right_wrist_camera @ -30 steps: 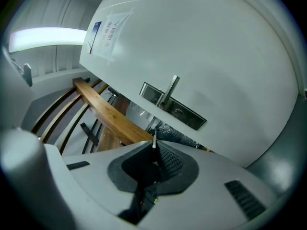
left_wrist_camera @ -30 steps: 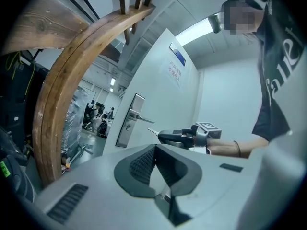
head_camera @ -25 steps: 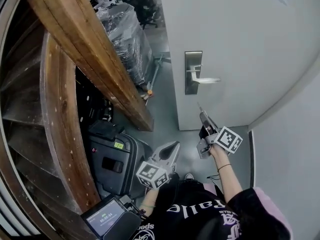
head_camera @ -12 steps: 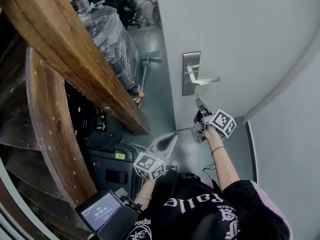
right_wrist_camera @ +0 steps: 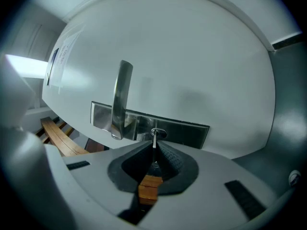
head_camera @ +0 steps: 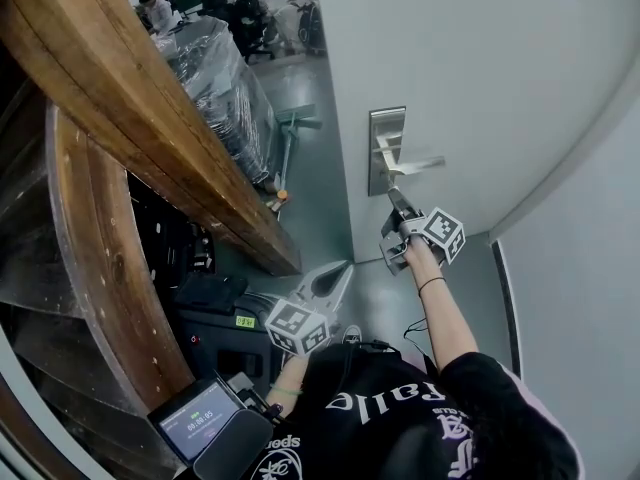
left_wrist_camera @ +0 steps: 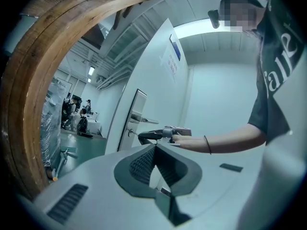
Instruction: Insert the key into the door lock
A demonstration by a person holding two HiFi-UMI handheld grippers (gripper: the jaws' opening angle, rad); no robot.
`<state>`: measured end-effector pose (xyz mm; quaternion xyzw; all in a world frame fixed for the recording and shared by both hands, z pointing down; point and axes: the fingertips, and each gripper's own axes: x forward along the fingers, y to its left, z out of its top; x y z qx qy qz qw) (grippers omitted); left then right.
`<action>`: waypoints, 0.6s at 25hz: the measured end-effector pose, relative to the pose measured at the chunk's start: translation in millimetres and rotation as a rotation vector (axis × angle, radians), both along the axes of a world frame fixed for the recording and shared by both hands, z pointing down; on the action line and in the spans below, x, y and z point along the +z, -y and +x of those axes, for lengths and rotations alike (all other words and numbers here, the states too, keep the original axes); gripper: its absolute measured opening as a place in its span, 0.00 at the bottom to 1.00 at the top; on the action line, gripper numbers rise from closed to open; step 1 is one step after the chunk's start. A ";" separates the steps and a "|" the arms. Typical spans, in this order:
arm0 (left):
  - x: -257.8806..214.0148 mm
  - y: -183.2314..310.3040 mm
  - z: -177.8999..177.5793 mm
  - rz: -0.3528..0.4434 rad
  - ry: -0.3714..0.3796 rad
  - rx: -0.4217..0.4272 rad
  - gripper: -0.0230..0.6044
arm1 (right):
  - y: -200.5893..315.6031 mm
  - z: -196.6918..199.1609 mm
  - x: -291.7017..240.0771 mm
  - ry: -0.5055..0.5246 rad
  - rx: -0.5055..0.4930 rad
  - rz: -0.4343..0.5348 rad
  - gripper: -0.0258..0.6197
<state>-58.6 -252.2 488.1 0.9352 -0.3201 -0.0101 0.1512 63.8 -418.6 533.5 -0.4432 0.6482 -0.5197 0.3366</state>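
Note:
A white door (head_camera: pixel 470 58) carries a steel lock plate (head_camera: pixel 385 128) with a lever handle (head_camera: pixel 412 165). My right gripper (head_camera: pixel 395 194) reaches up to the plate's lower part. In the right gripper view the right gripper (right_wrist_camera: pixel 154 151) is shut on a thin metal key (right_wrist_camera: pixel 154 141) with a wooden tag (right_wrist_camera: pixel 149 188). The key's tip sits at the oval keyhole (right_wrist_camera: pixel 159 133) on the lock plate (right_wrist_camera: pixel 184 133), just right of the handle (right_wrist_camera: pixel 121 98). My left gripper (head_camera: pixel 343 268) hangs low and away from the door, its jaws (left_wrist_camera: pixel 154 150) together with nothing between them.
A curved wooden beam (head_camera: pixel 150 118) runs along the left. Below it stand a dark suitcase (head_camera: pixel 215 313) and a tablet (head_camera: pixel 197 418). A plastic-wrapped pallet (head_camera: pixel 220 78) and several seated people (head_camera: pixel 250 3) are further back. A grey wall (head_camera: pixel 580 268) closes the right side.
My right gripper has moved up and forward to the lock plate, bringing the key's tip to the keyhole. The left gripper has stayed low with little movement.

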 end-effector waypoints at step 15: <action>1.2 1.8 4.6 -0.011 -0.008 0.008 0.04 | 17.6 -5.0 -0.2 0.117 0.027 -0.010 0.09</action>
